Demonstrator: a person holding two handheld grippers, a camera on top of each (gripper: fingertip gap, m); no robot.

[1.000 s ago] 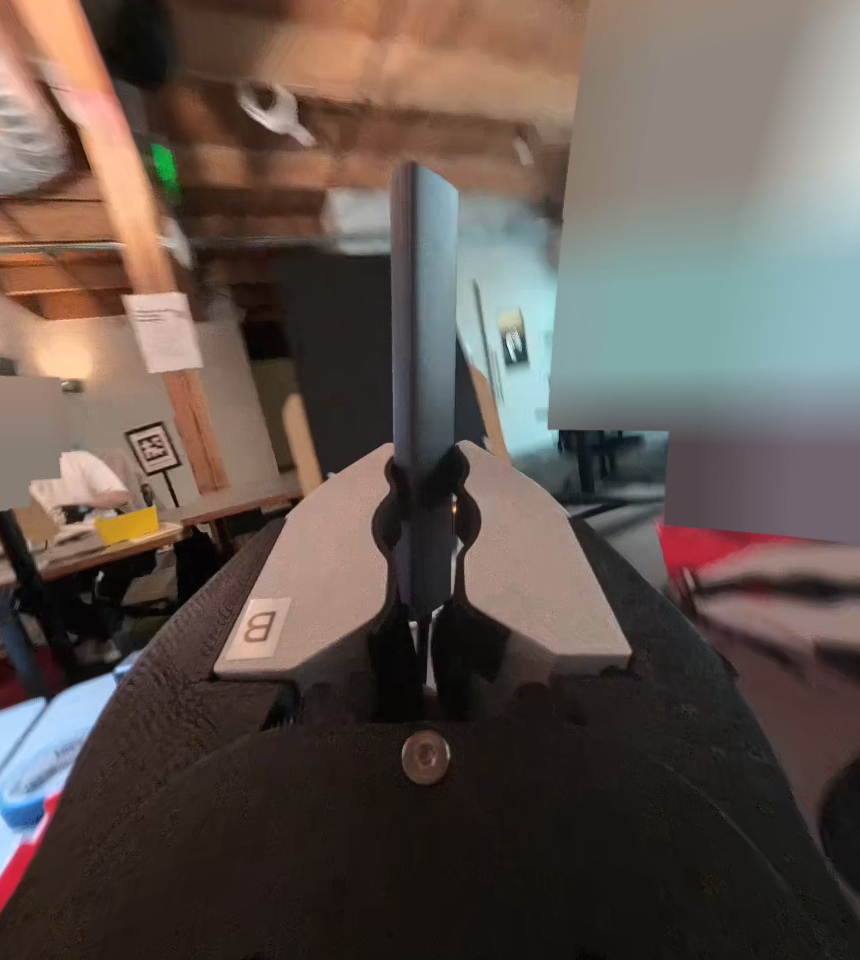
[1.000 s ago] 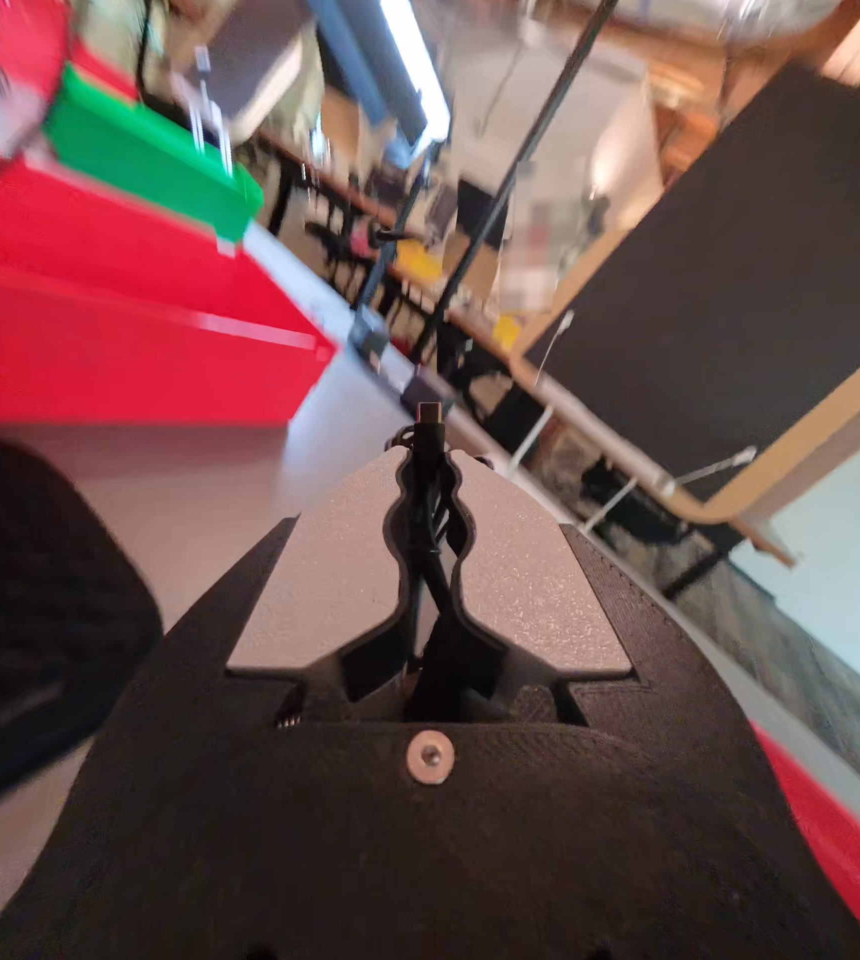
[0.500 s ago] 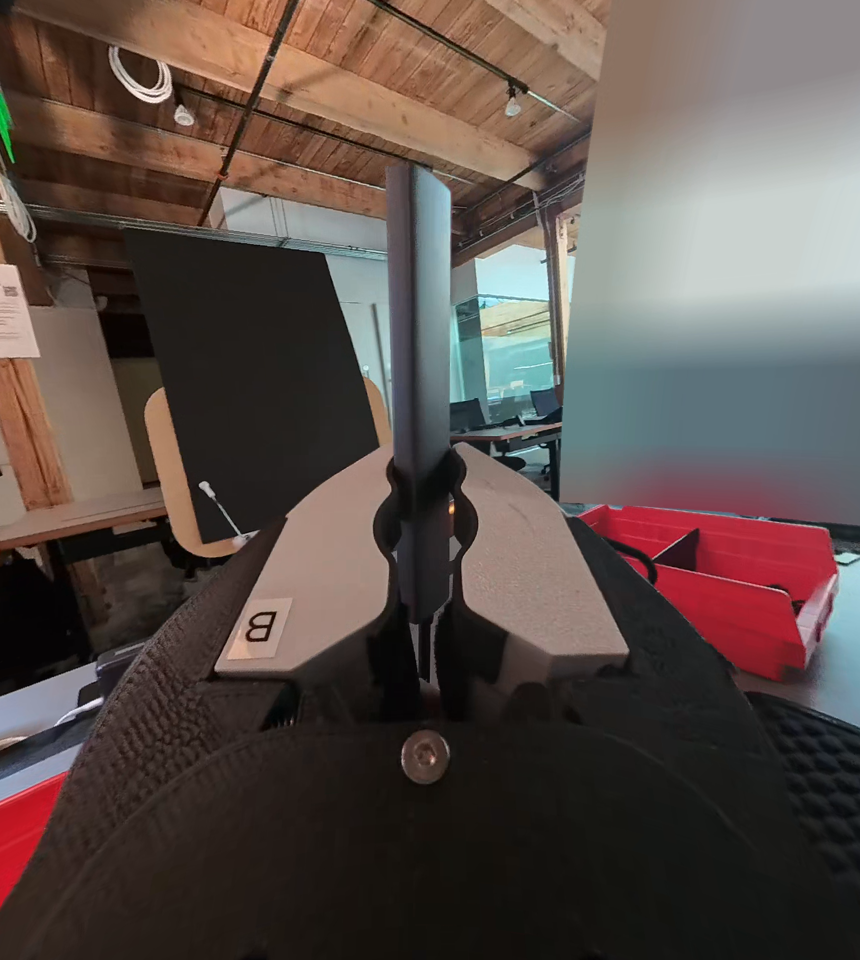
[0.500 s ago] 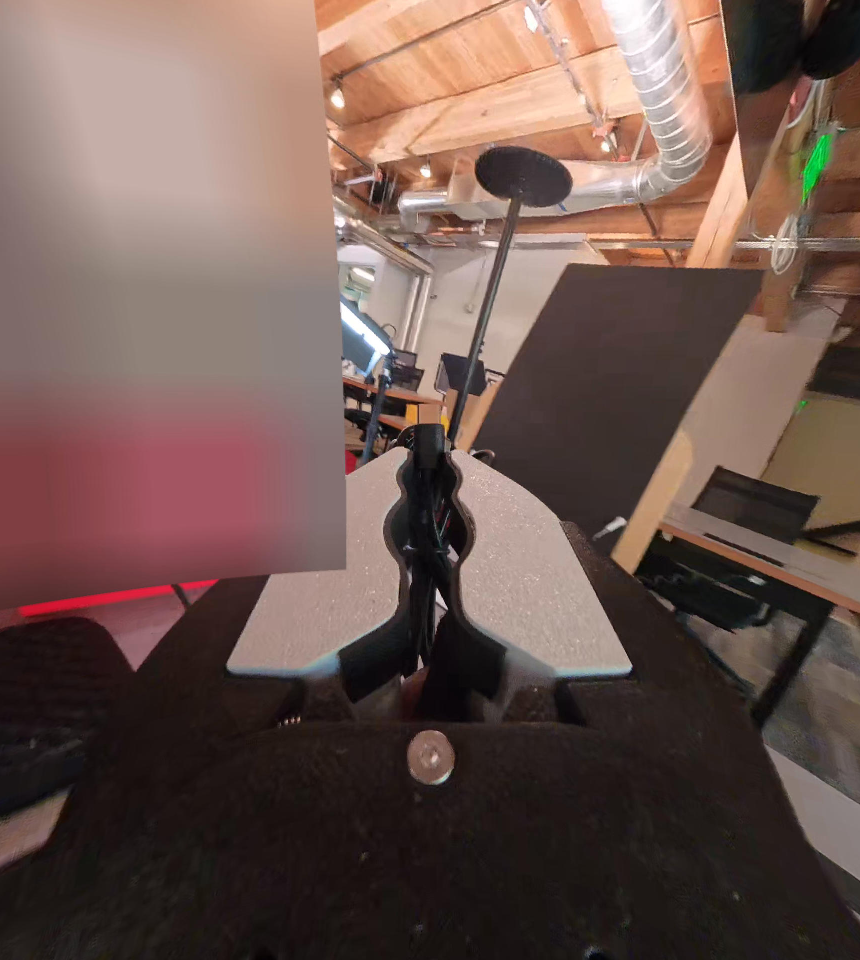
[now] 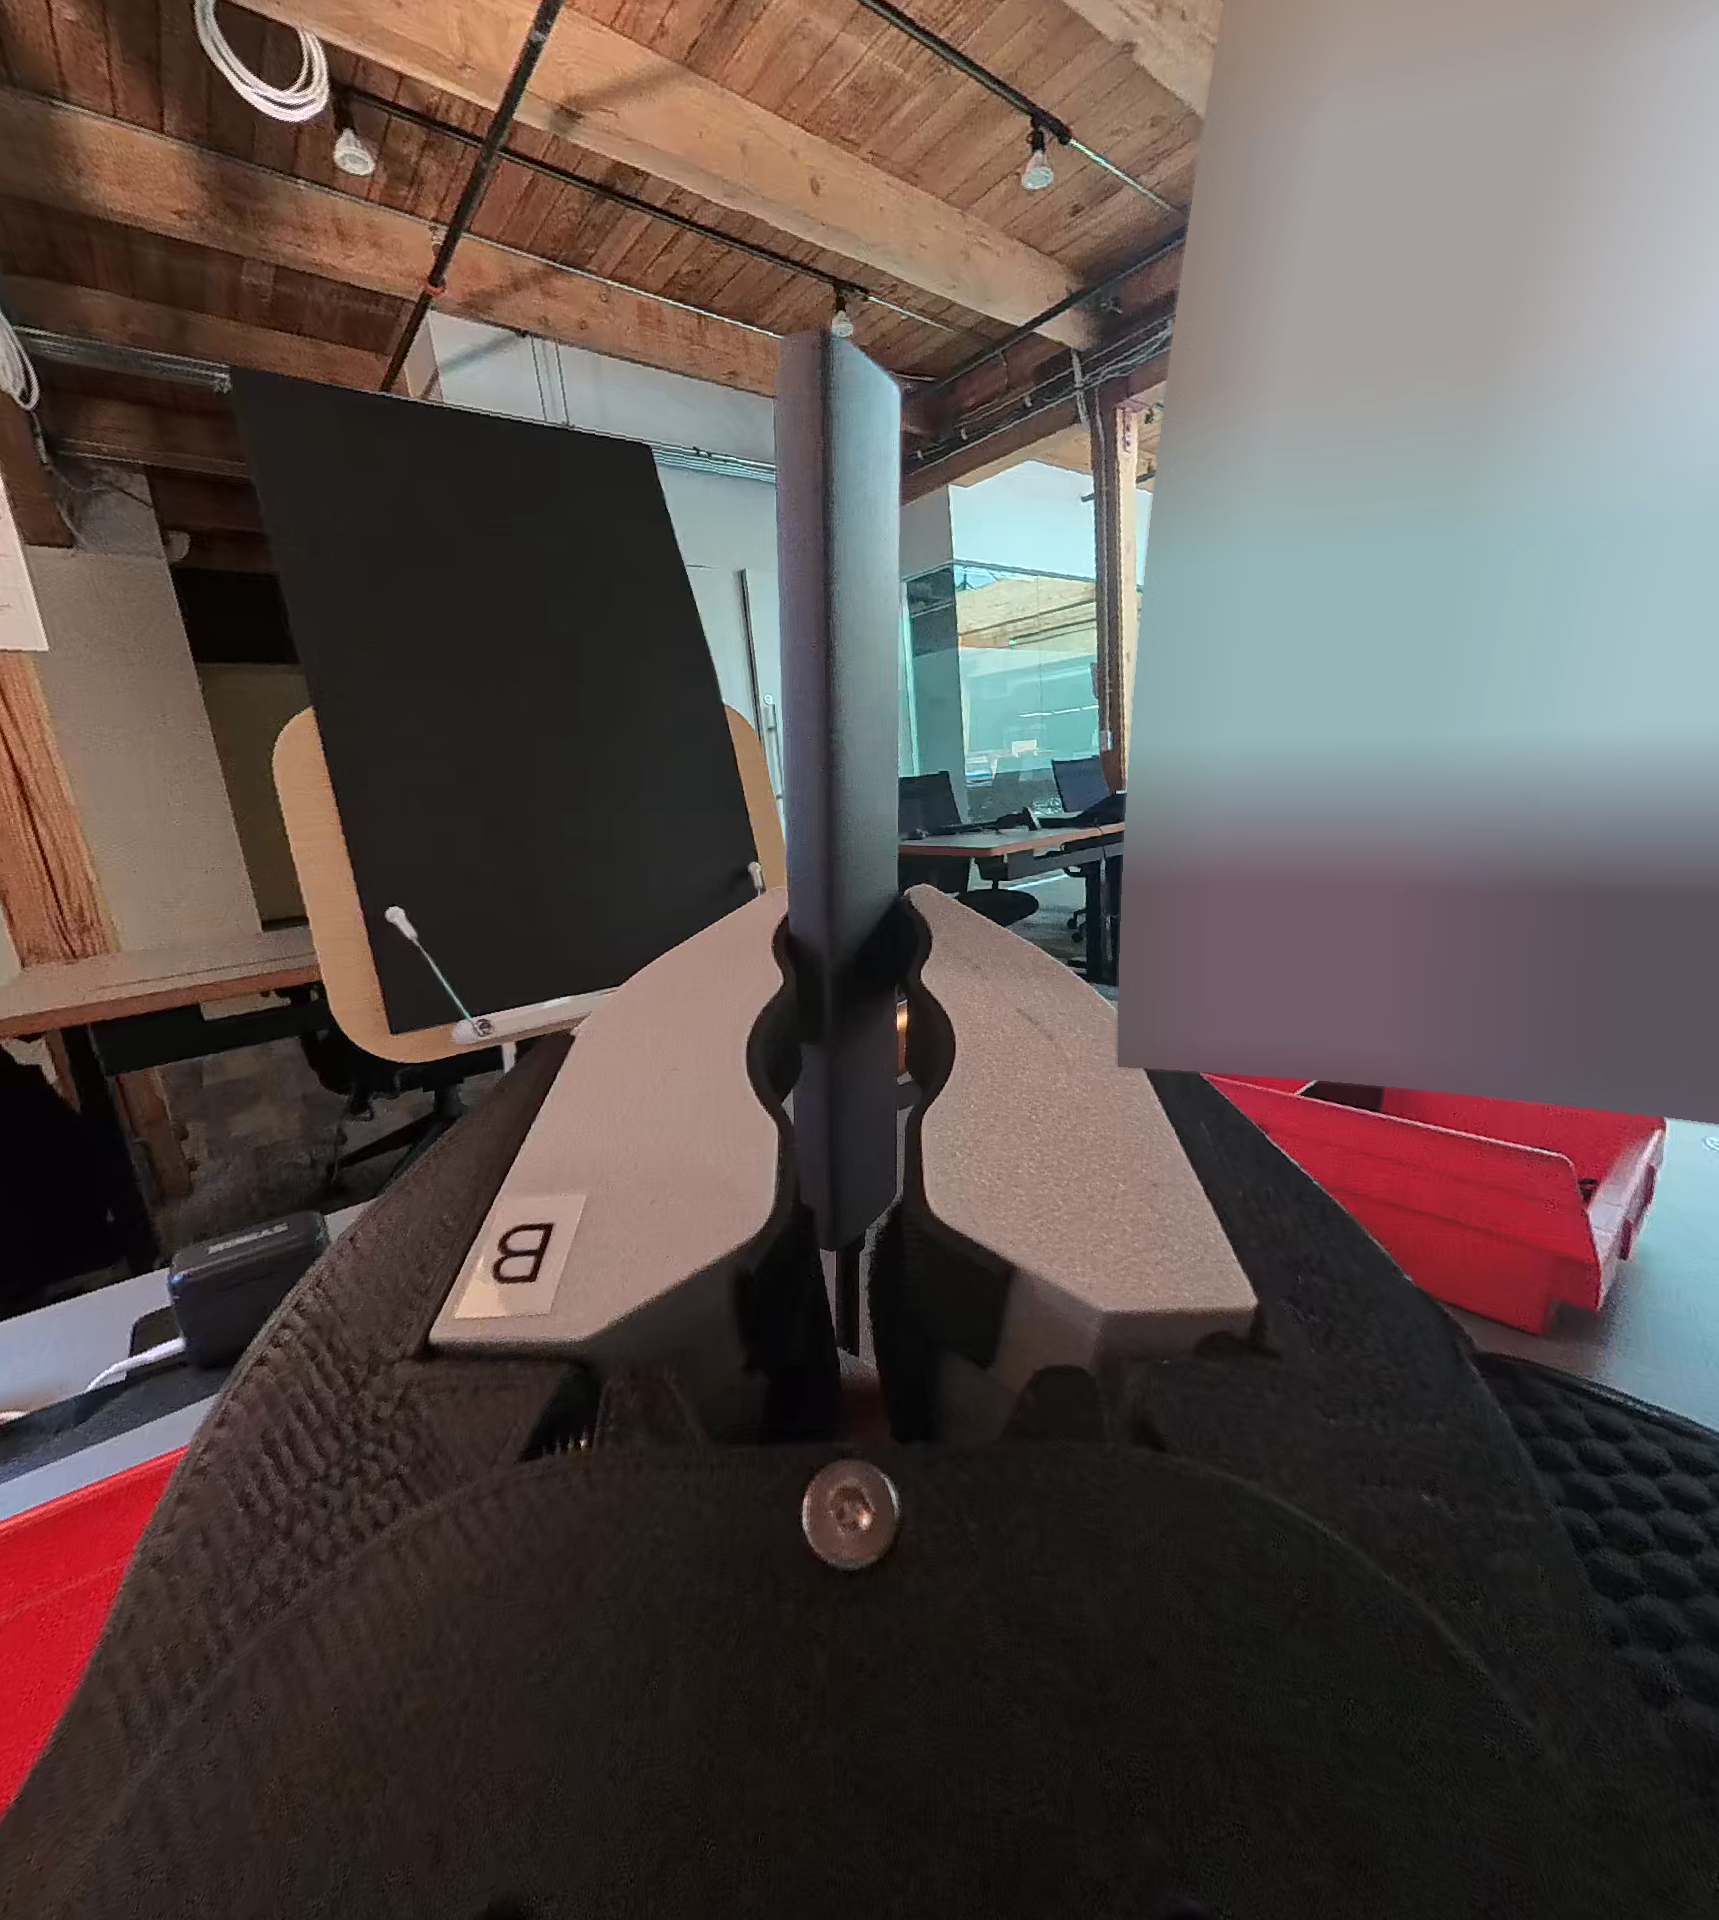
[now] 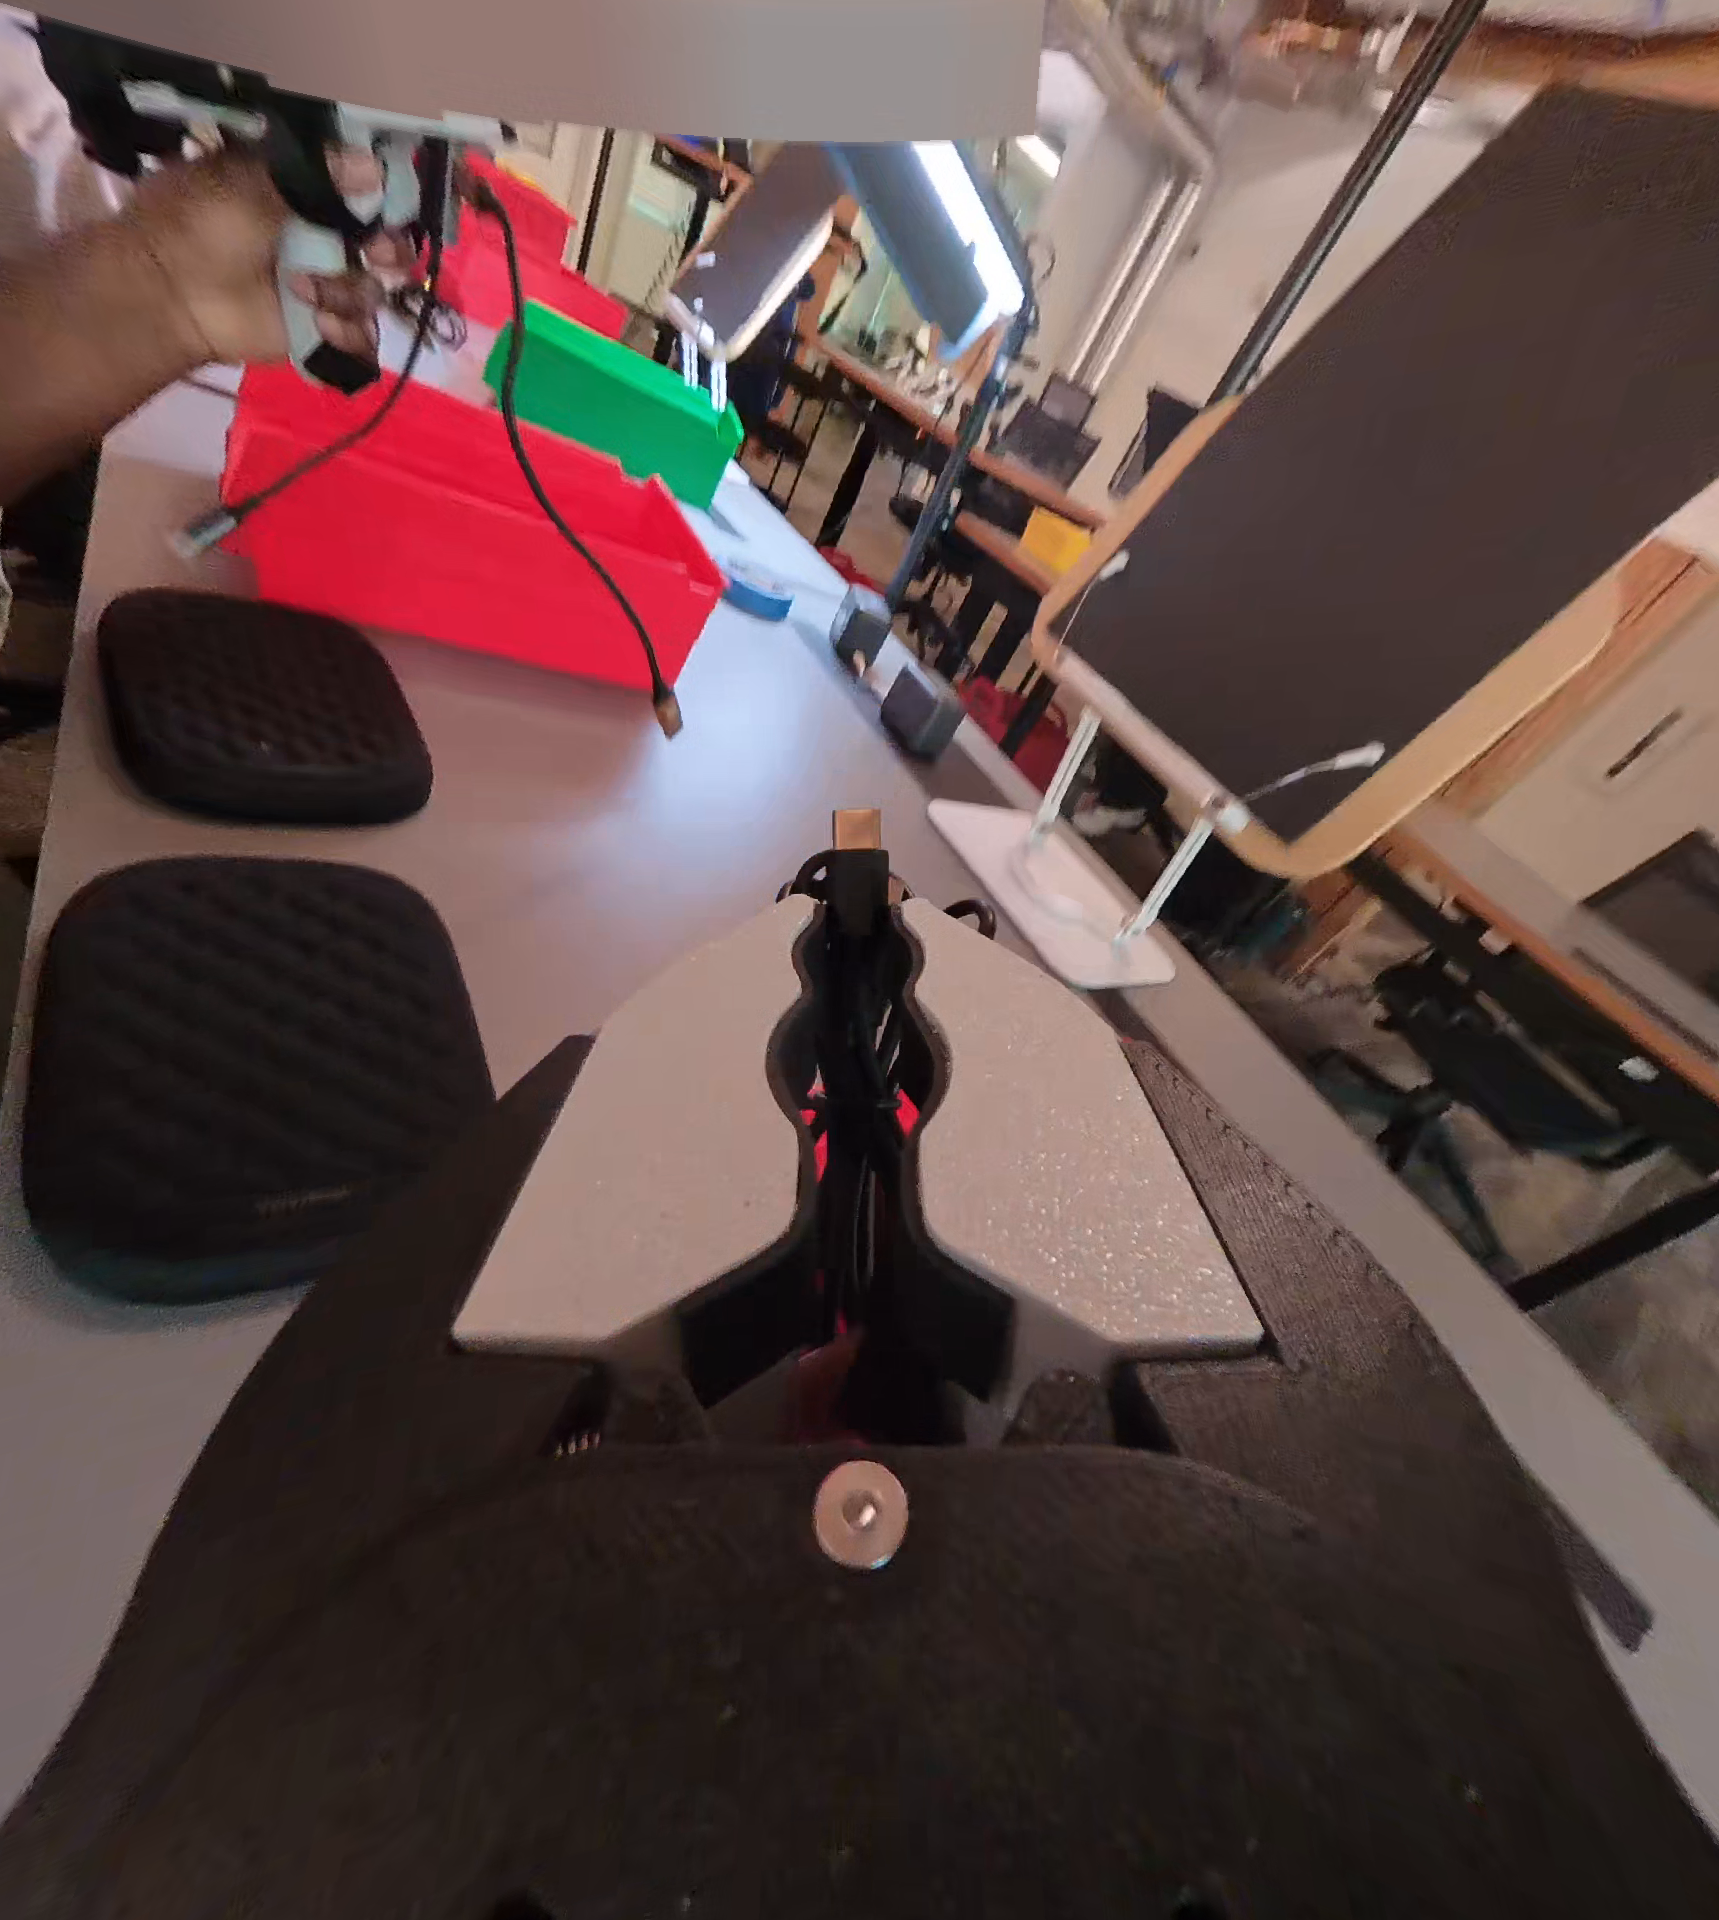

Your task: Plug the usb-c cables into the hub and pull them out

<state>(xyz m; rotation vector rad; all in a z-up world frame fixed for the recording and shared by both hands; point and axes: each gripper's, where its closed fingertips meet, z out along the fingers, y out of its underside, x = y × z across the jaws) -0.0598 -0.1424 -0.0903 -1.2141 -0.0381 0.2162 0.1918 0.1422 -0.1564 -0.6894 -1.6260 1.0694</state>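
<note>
L tongs [image 5: 839, 935] are closed tight on the hub [image 5: 837, 665], a thin dark slab standing upright out of them, held in the air, well above the tabletop [image 5: 1717, 1247]. R tongs [image 6: 857, 914] are clamped on a usb-c cable [image 6: 860, 997]; its plug [image 6: 856, 828] pokes just past the tips, clear of the hub. No cable is visibly seated in the hub, so prob. plugging in and pulling out are both left, w/ aligning plug to port next. More cables [image 6: 574, 499] dangle farther off over a red bin [image 6: 460, 540].
</note>
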